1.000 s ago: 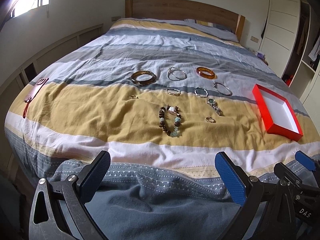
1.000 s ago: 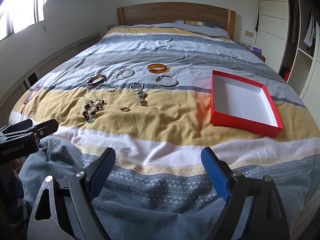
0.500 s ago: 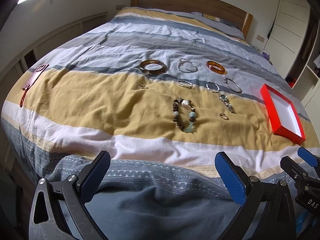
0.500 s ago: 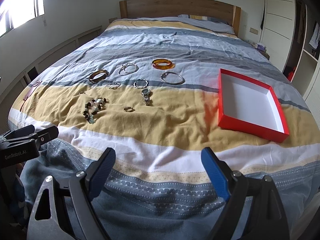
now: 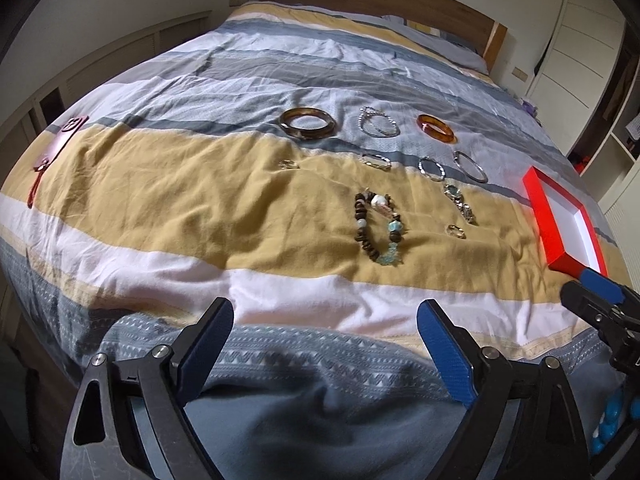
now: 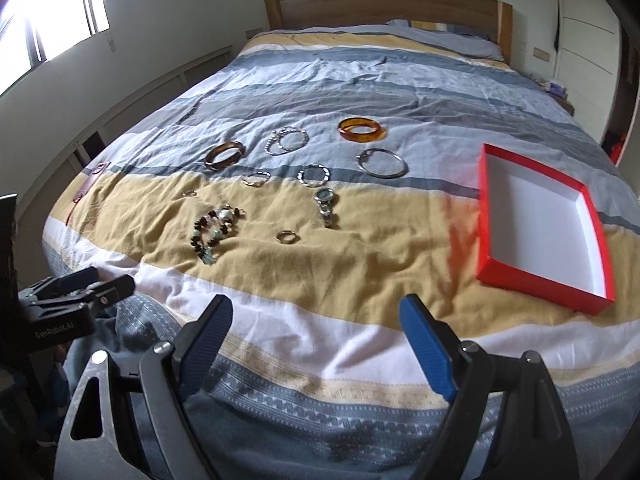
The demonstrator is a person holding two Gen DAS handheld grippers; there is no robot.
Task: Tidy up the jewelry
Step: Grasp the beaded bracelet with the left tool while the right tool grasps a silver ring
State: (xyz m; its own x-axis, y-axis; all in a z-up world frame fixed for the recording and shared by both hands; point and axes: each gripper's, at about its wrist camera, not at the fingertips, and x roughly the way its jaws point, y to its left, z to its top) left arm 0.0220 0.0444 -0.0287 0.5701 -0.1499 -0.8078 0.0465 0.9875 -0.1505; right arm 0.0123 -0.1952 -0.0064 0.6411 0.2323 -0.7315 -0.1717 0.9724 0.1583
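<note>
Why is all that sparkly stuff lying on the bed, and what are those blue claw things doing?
A person holds a left gripper and a right gripper over the foot of the bed. Both have just been closing their jaws a little, with nothing between them. The beaded bracelet, watch, ring and bangles lie untouched on the cover. The red box beside them is empty.
</note>
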